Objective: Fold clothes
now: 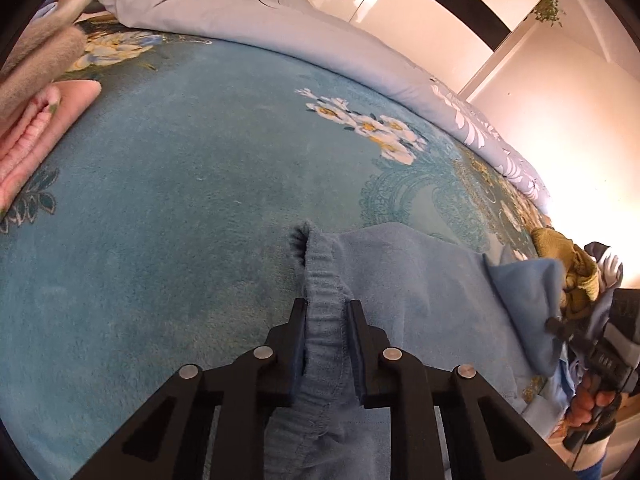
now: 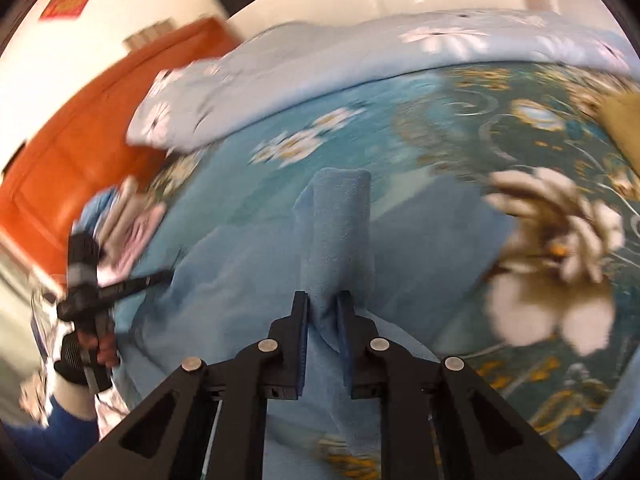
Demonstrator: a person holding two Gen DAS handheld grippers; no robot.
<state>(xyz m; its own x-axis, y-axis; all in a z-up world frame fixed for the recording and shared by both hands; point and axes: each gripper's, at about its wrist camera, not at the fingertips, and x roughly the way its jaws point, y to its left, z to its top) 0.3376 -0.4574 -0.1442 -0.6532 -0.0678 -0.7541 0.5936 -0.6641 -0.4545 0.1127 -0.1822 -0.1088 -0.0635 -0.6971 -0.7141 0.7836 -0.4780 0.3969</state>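
At the far left of my left wrist view, a folded pink garment [image 1: 38, 136] lies under a grey fuzzy one [image 1: 40, 60] on the teal floral bedspread [image 1: 180, 168]. Low in the centre, my left gripper [image 1: 327, 308] pinches the elastic waistband [image 1: 324, 280] of the light blue trousers [image 1: 420, 280], which spread to the lower right. In my blurred right wrist view, my right gripper [image 2: 323, 300] clamps a raised fold of those trousers at centre. A pale floral quilt [image 2: 300, 80] runs along the top.
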